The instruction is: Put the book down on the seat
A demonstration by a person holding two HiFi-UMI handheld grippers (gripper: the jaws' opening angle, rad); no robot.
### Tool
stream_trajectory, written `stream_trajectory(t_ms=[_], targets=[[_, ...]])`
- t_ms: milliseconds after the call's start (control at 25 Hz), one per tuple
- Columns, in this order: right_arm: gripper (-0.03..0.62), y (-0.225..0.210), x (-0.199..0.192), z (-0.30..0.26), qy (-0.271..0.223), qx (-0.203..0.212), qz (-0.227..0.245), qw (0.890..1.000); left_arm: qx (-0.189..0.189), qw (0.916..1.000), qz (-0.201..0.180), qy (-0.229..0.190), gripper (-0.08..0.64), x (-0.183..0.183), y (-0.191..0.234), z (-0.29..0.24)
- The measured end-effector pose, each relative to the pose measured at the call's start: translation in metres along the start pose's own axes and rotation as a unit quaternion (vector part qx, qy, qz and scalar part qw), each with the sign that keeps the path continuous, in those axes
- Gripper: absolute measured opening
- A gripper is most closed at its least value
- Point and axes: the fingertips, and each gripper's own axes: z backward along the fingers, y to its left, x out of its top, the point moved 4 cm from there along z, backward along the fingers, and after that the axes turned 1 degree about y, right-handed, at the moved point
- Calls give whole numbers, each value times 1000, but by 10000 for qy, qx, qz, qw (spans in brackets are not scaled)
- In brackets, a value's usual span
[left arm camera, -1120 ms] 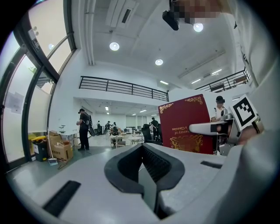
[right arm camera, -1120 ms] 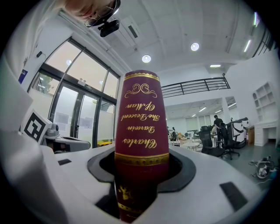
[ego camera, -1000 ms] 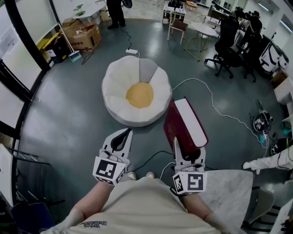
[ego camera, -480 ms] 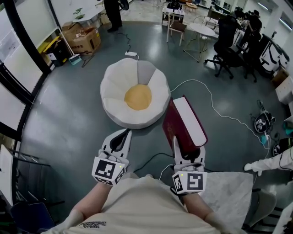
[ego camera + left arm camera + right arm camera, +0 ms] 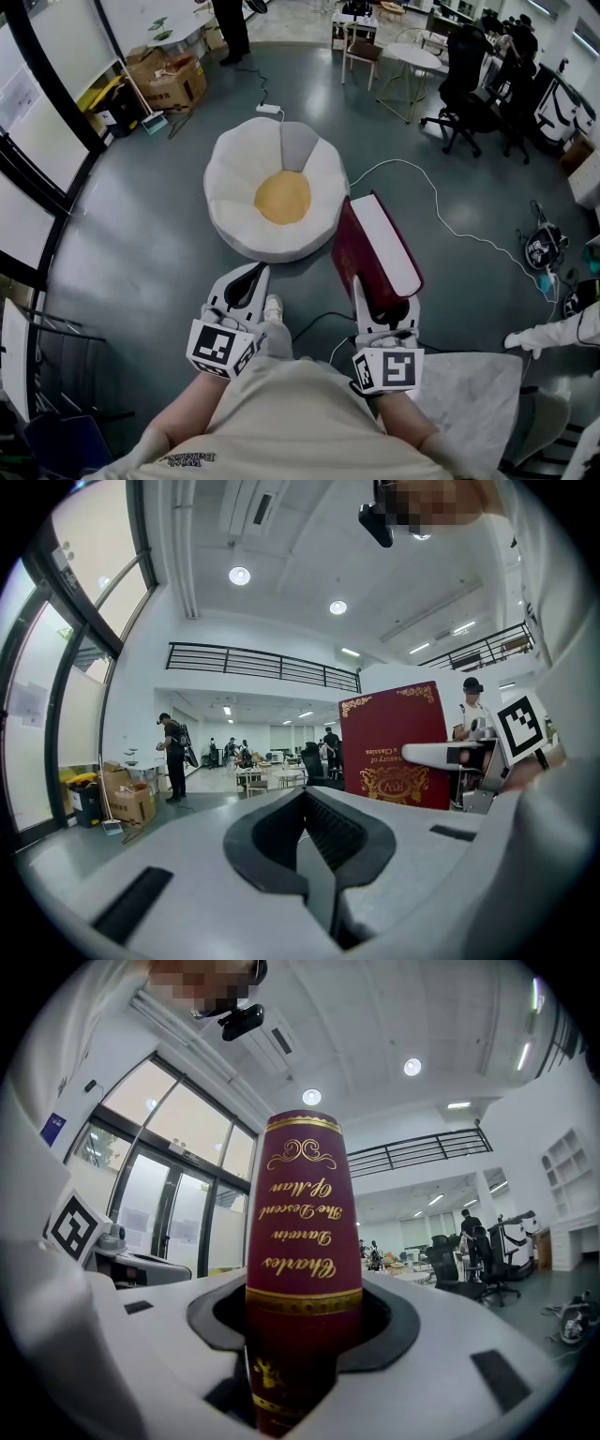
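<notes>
While right gripper (image 5: 377, 302) clamps the red book (image 5: 380, 246) by its spine | left gripper (image 5: 257, 272) closed, empty | seat (image 5: 234, 187) at 11 o'clock from book

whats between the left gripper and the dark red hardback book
Head view: only the grey floor below, with a light shoe tip and a black cable, shows between the left gripper and the dark red hardback book.

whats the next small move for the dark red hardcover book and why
Probably carry the right gripper forward and to the left: it clamps the dark red hardcover book, held in the air beside the white petal-shaped seat with a yellow centre, not yet over it.
</notes>
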Motion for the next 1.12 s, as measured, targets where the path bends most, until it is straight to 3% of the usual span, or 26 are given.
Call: stream_trajectory(t_ms=[520, 1120], targets=[[221, -14, -23, -51, 139, -64, 66, 9999, -212, 9998, 15, 25, 5, -17, 33, -60], [221, 3, -43, -208, 508, -91, -55, 9987, -386, 9991, 100, 158, 5, -10, 159, -150]])
